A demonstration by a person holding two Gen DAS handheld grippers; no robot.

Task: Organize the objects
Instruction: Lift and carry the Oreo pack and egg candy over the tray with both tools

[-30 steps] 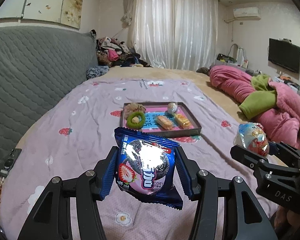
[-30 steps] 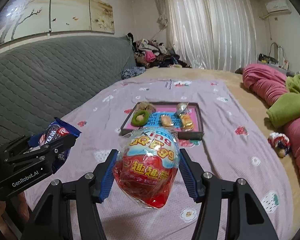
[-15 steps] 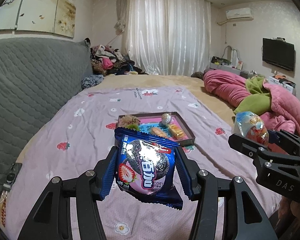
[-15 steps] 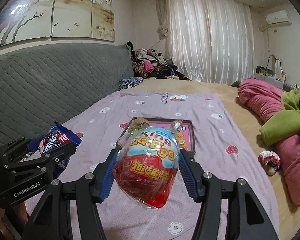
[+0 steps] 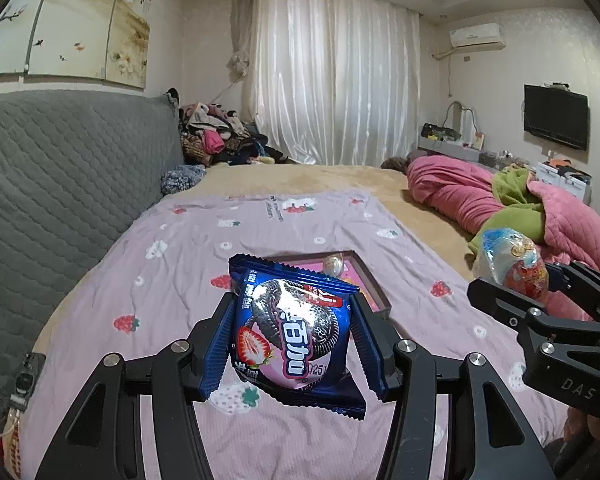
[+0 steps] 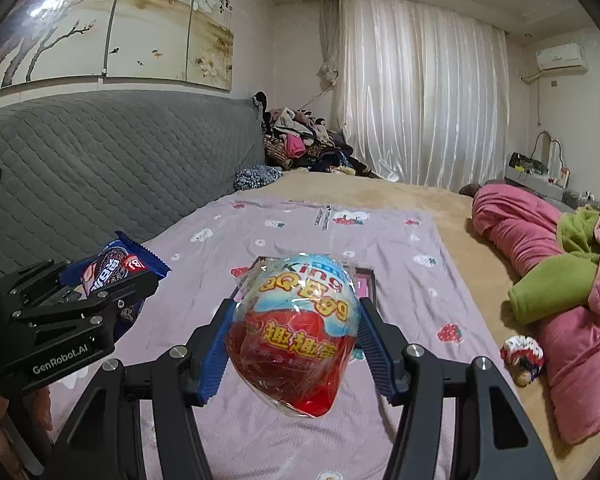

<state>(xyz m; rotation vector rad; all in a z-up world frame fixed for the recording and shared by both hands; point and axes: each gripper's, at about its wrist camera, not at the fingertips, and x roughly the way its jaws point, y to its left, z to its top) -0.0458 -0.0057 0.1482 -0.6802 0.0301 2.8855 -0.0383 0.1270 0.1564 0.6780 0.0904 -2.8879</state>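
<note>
Snack-holding dark-framed tray (image 5: 374,286) with a pink floor lies on the lilac strawberry-print bedsheet (image 5: 180,264), at centre frame in both wrist views, mostly hidden behind the held packets; a small foil-wrapped egg (image 5: 334,264) shows at its far corner. Low in the left wrist view, the left gripper (image 5: 294,344) clamps its blue pads on a blue glossy cookie packet (image 5: 290,332) printed with a strawberry, held above the sheet. Low in the right wrist view, the right gripper (image 6: 294,344) grips a cellophane-wrapped red and blue toy egg (image 6: 296,336), likewise in the air. A pink quilt (image 6: 560,280) lies bunched at the right edge.
</note>
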